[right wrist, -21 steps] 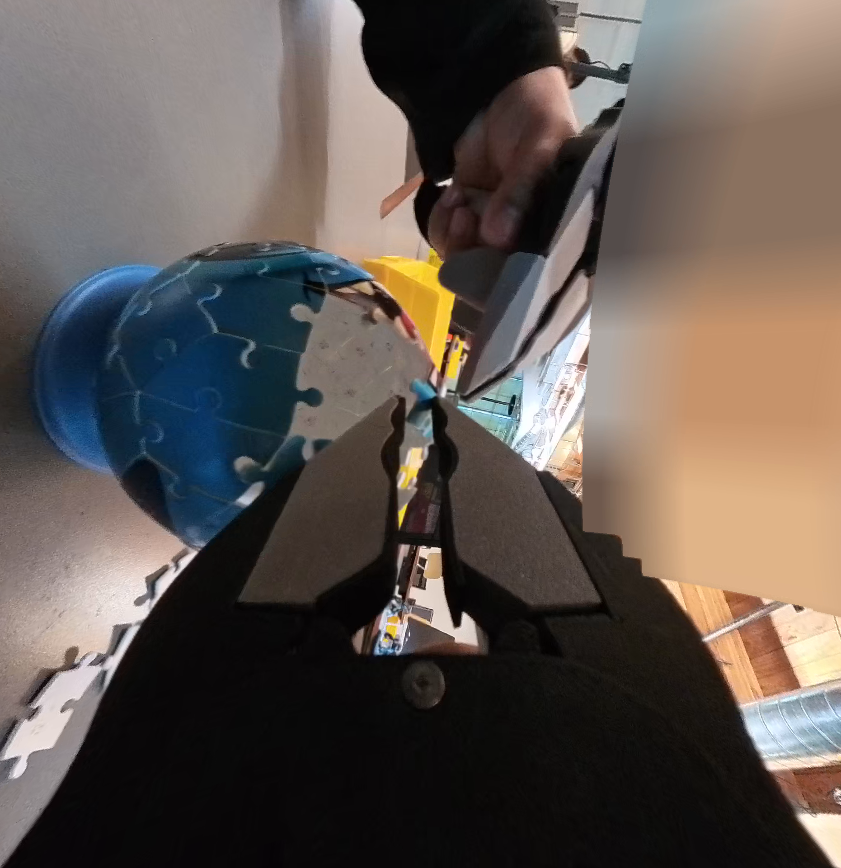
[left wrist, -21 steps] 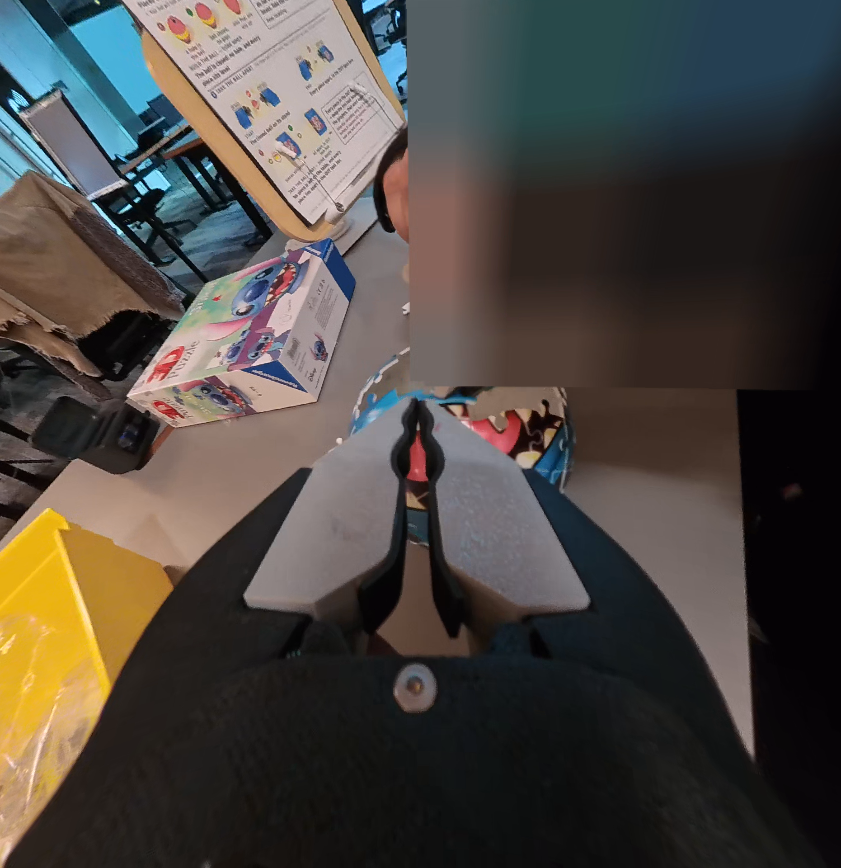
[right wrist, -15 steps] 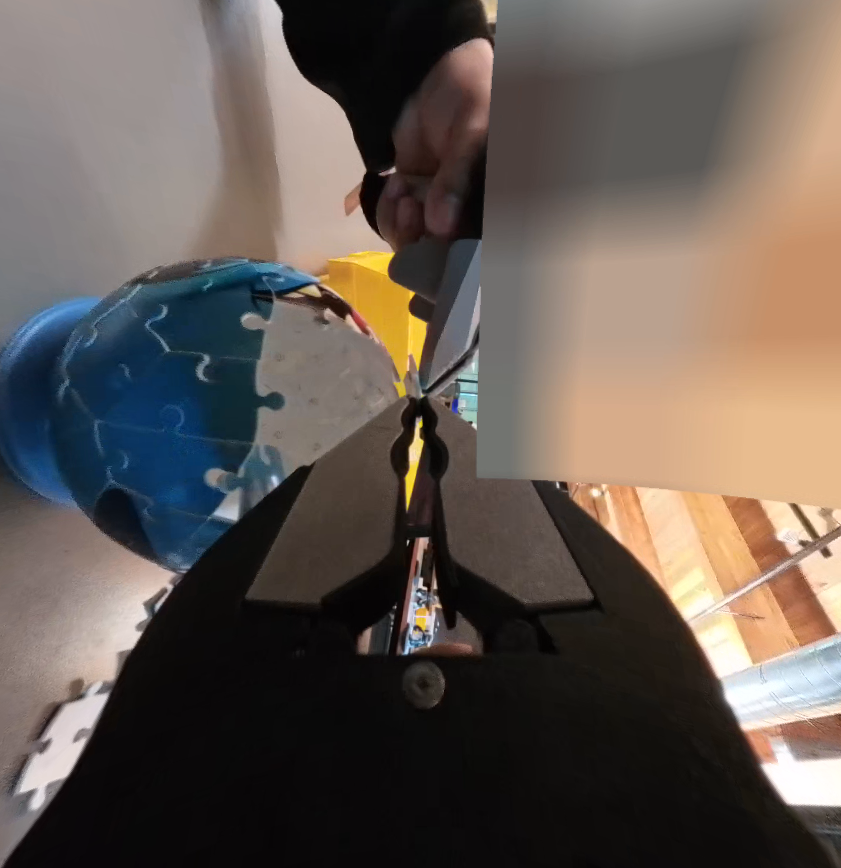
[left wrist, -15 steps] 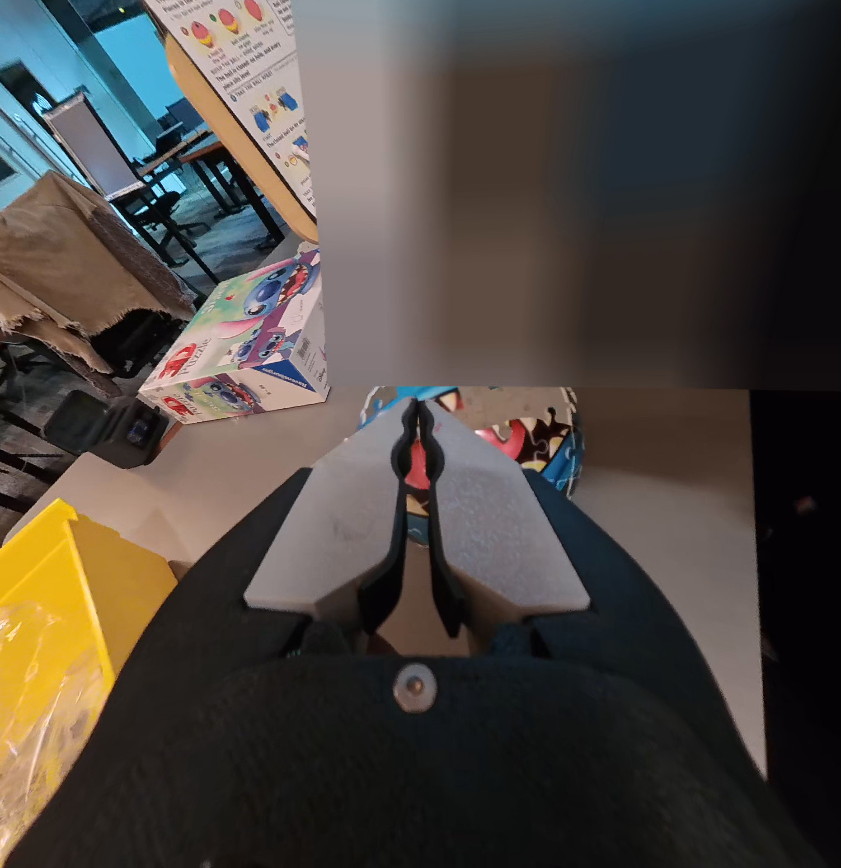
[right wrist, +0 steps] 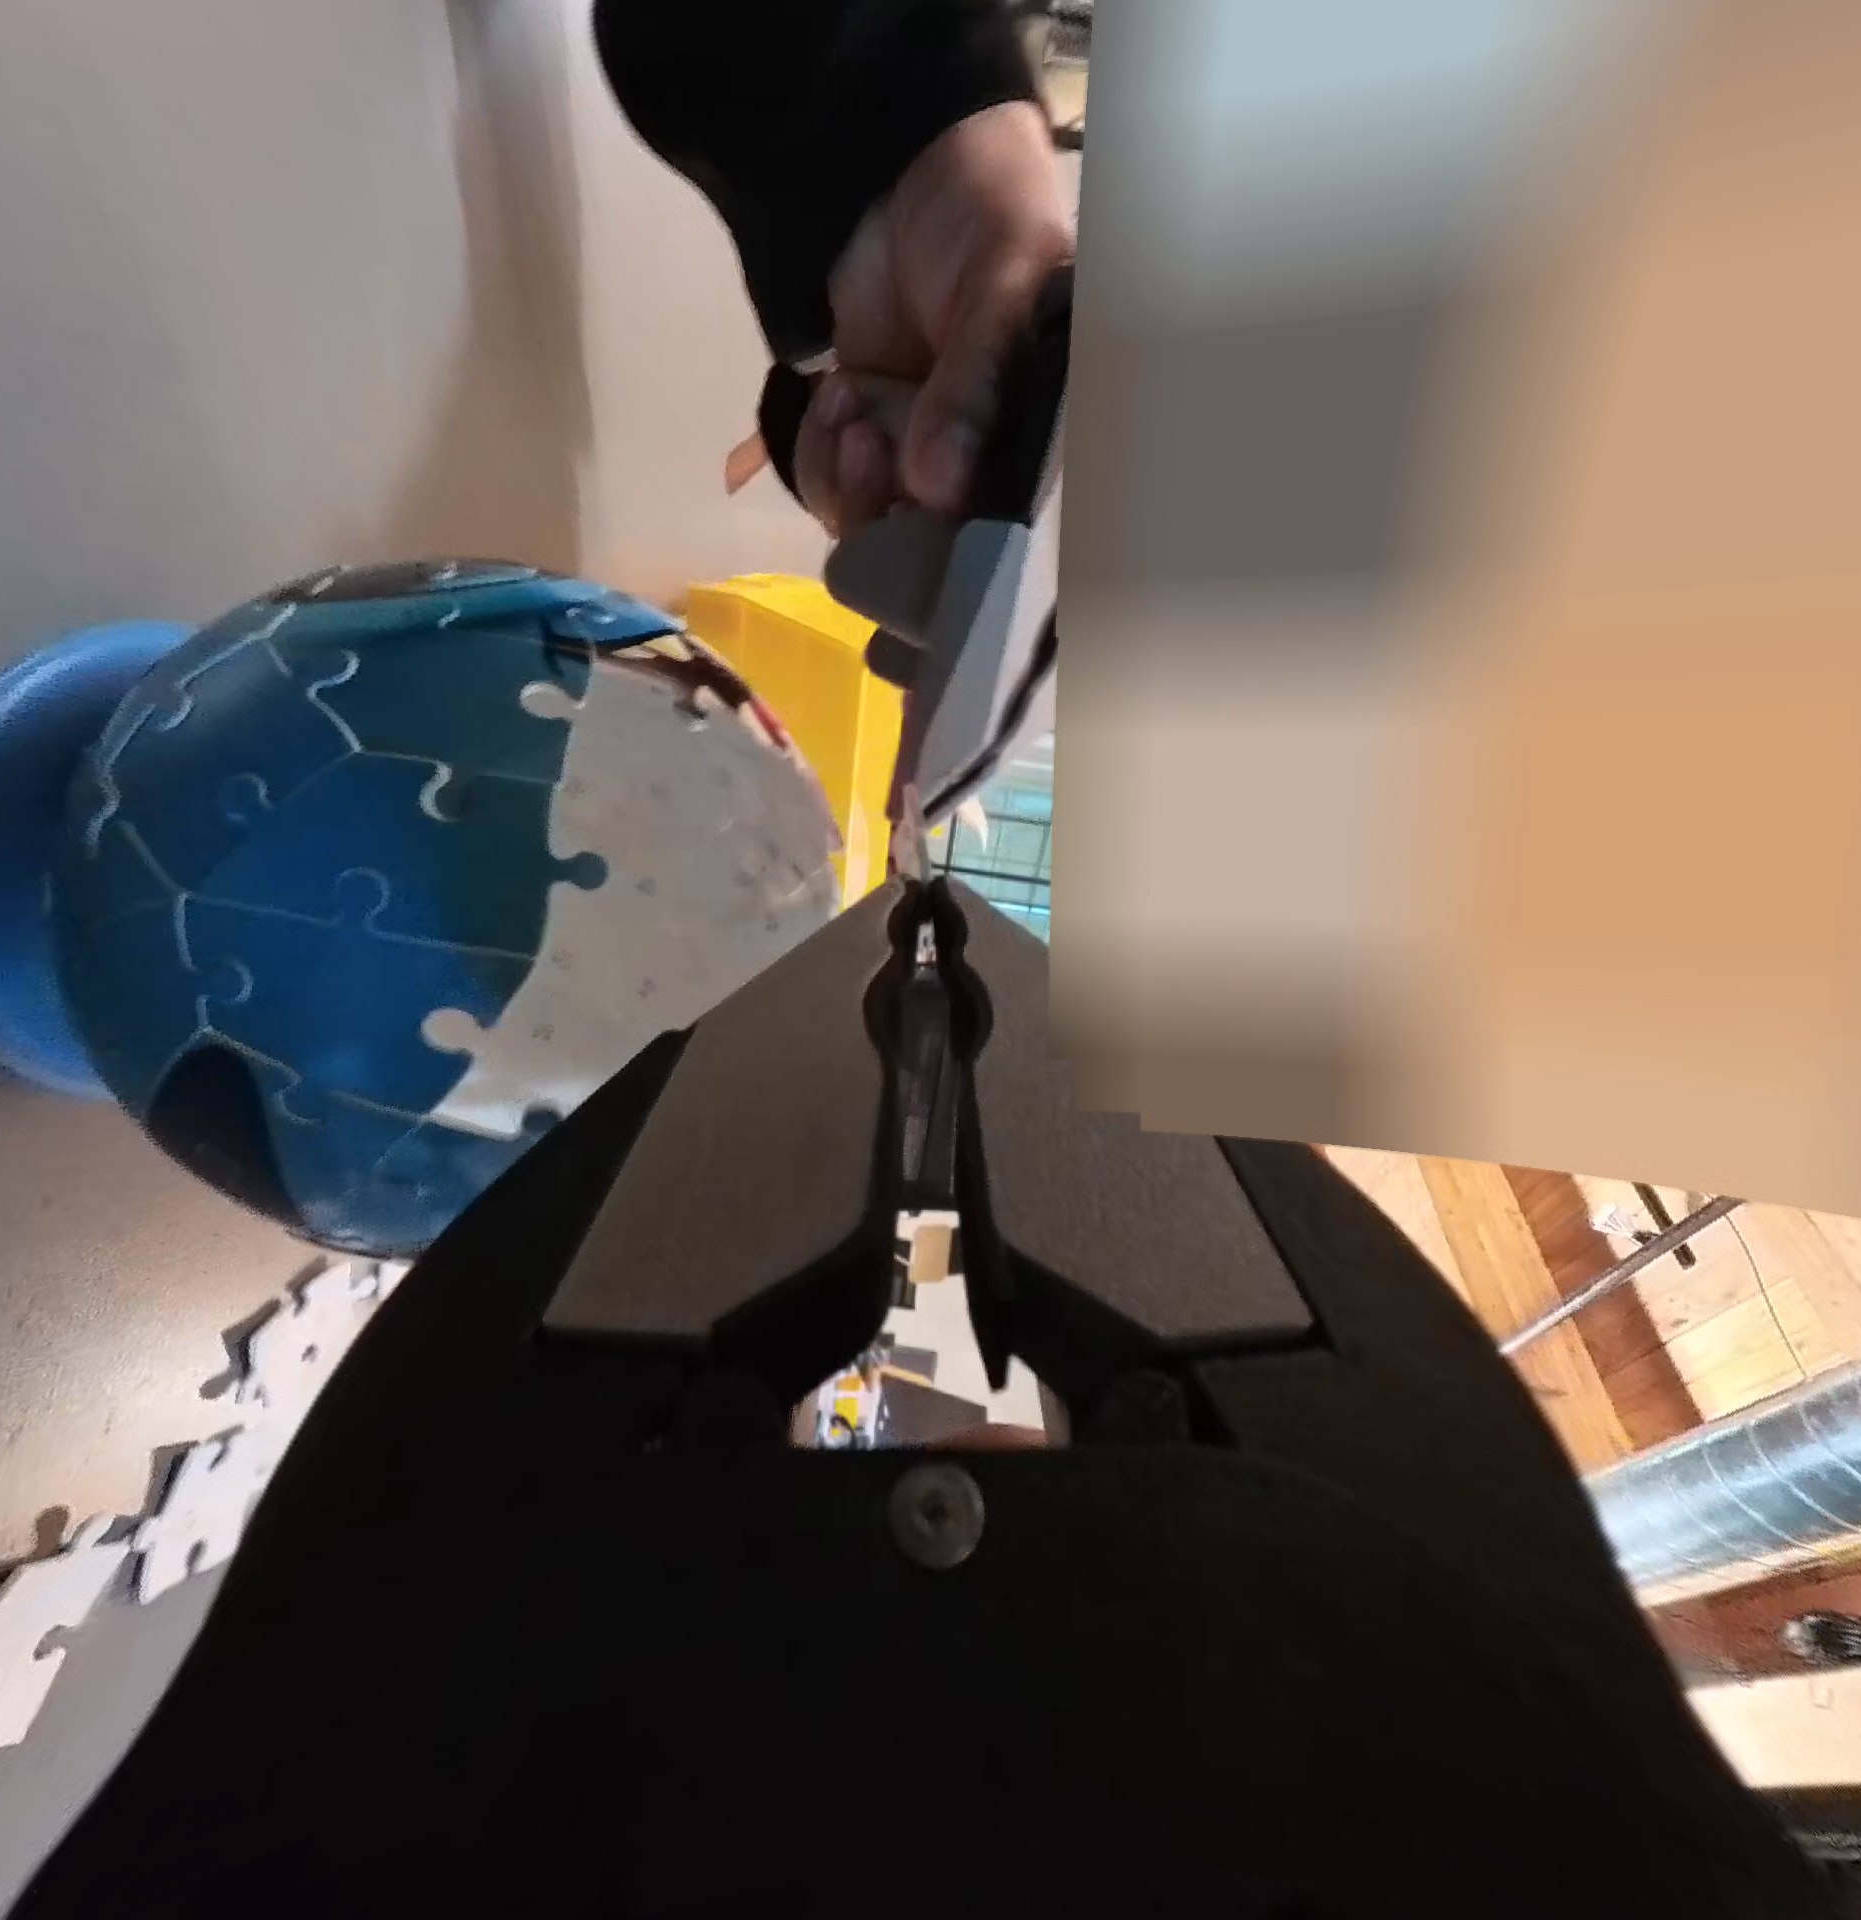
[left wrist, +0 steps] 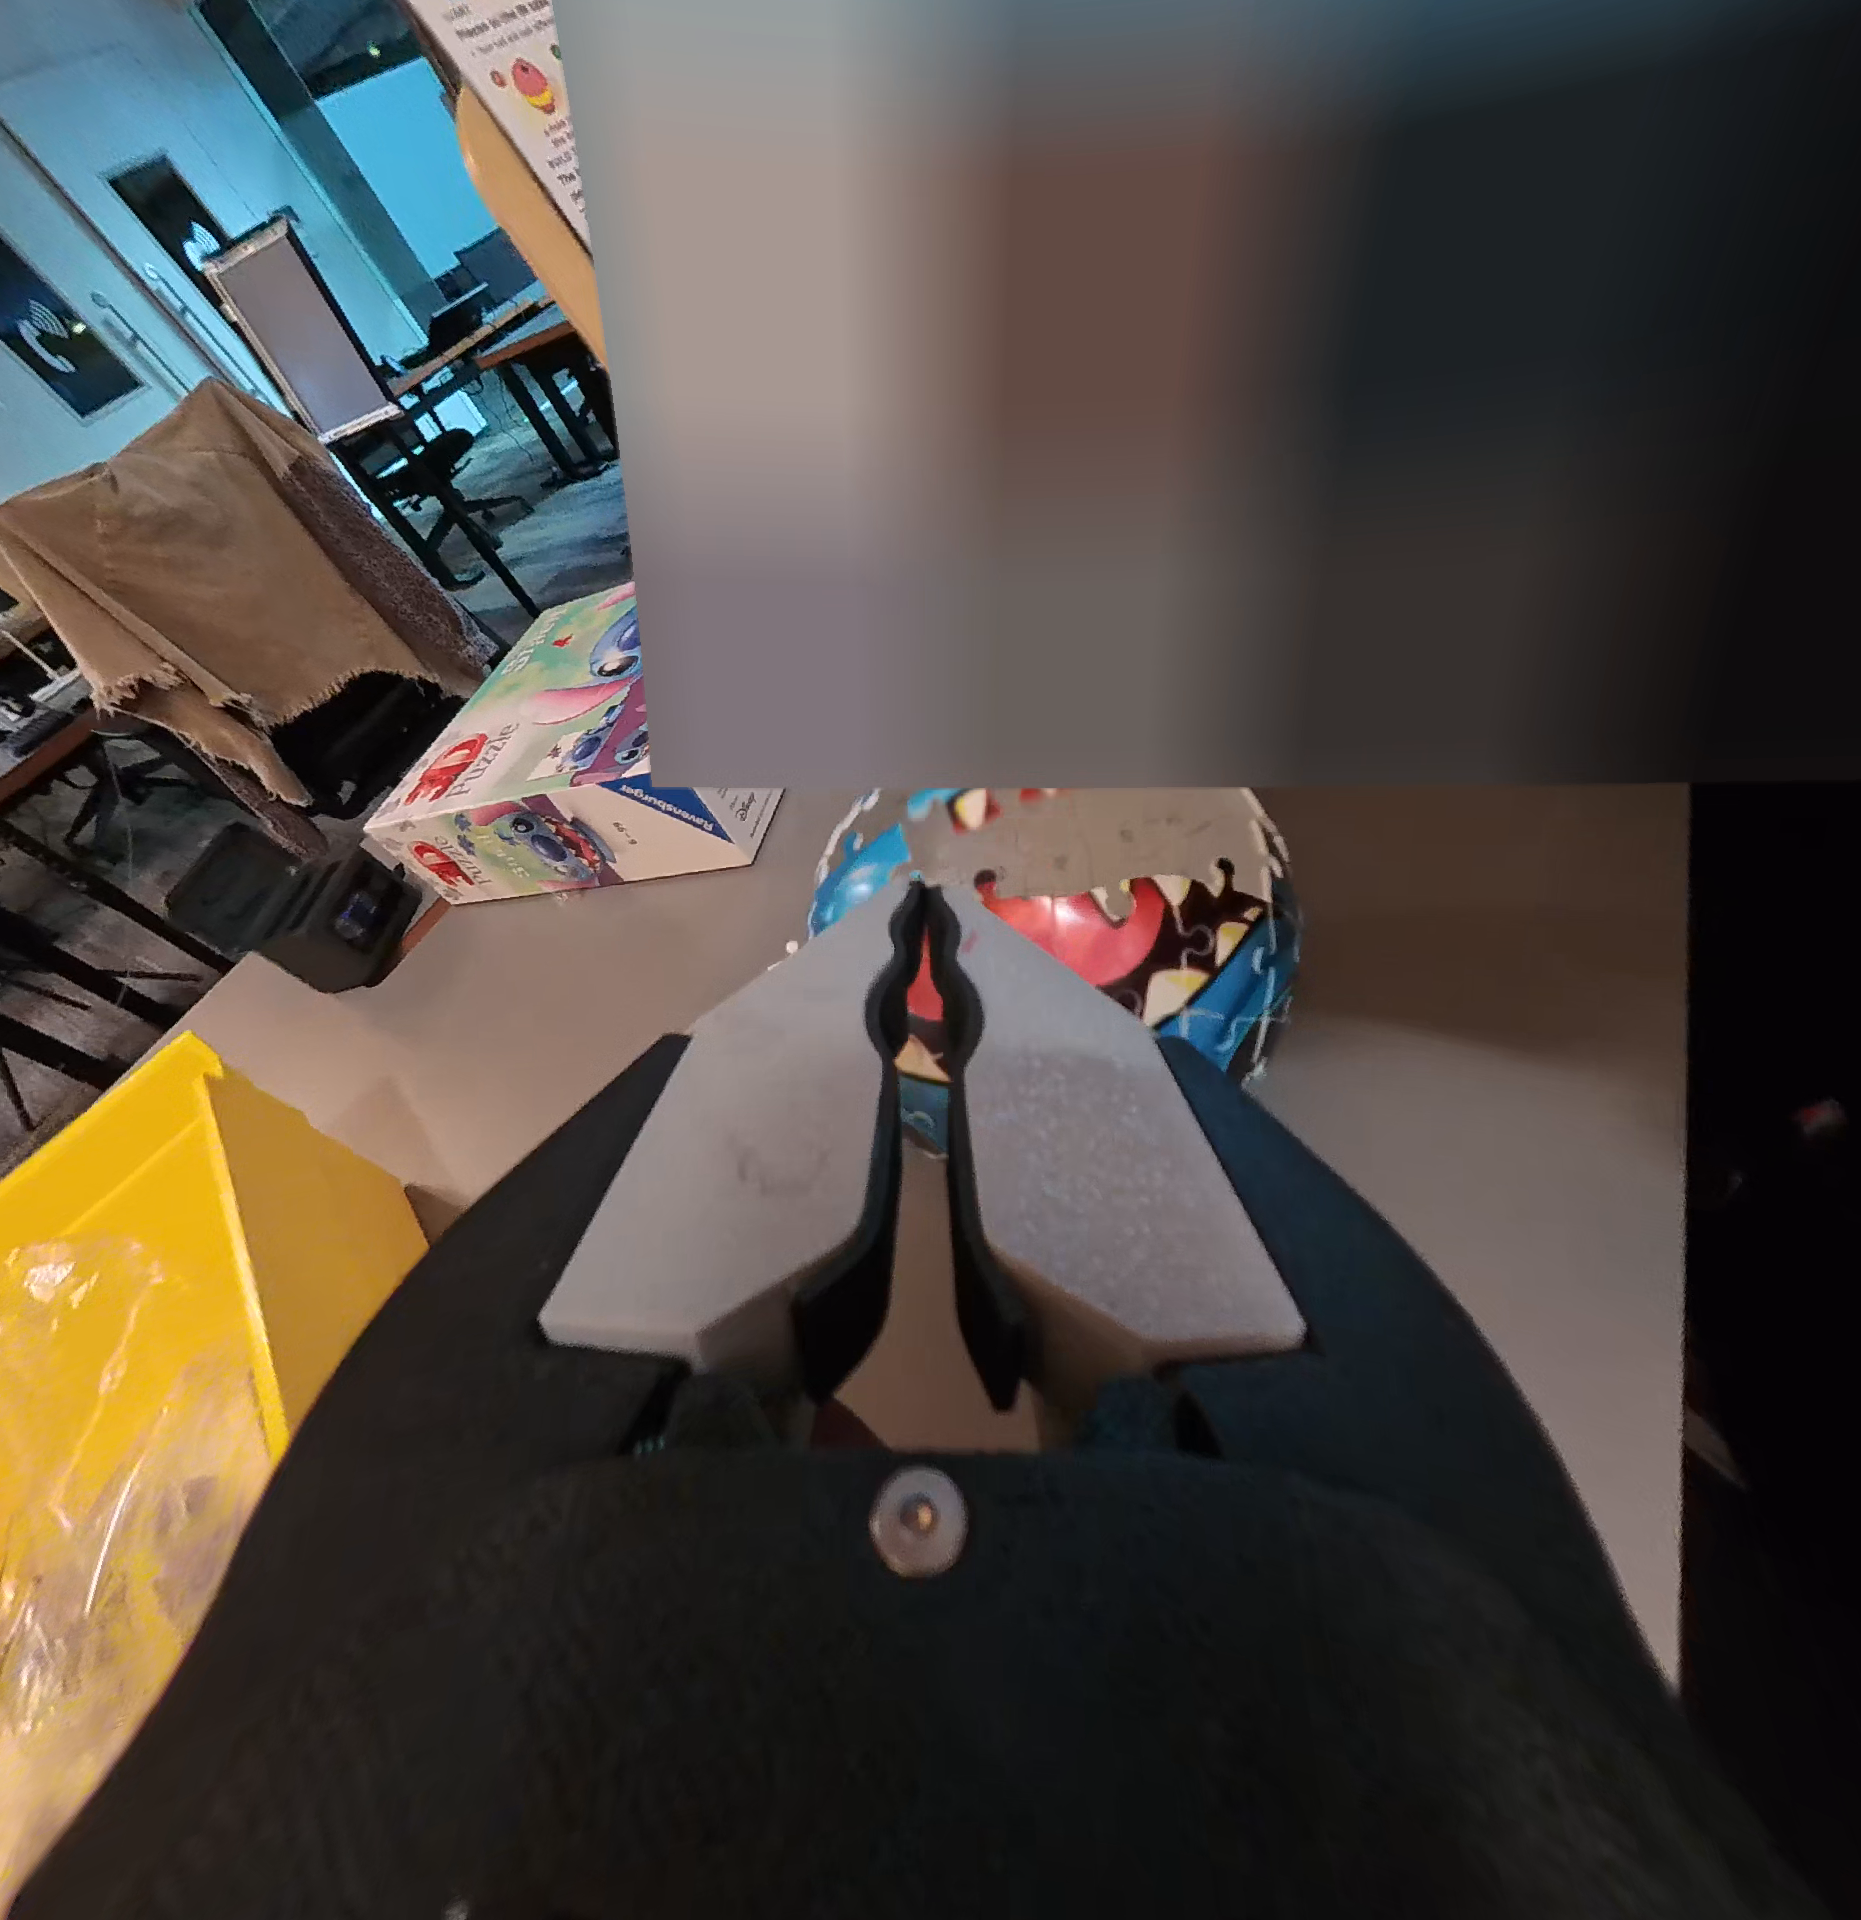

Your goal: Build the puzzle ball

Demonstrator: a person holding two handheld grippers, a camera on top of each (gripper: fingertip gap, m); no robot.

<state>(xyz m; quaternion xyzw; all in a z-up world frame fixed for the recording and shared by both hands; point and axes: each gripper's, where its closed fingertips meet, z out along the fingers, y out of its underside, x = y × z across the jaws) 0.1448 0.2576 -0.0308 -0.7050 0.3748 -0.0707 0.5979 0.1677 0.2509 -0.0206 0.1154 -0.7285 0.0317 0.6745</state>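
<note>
The puzzle ball (left wrist: 1165, 935) stands on the grey table, partly built, with blue, red and black pieces and a bare pale patch. In the right wrist view the ball (right wrist: 334, 883) sits on a blue stand (right wrist: 22, 831) at the left. My left gripper (left wrist: 921, 899) is shut, its tips just in front of the ball. My right gripper (right wrist: 921, 894) is shut on a thin pale puzzle piece (right wrist: 910, 836) seen edge-on. The piece reaches up to the tip of the grey left gripper (right wrist: 957, 675), held by a hand (right wrist: 936, 343). The piece does not show in the left wrist view.
Several loose white pieces (right wrist: 178, 1507) lie on the table below the ball. A yellow bin (left wrist: 126, 1247) with a plastic bag stands at the left. The puzzle box (left wrist: 552, 810) and a black device (left wrist: 292, 914) sit at the table's far left edge. Left and right tips are no more than a few centimetres apart.
My right gripper was slightly open around the piece and has shut on it. The left gripper has stayed shut; both views shifted a little.
</note>
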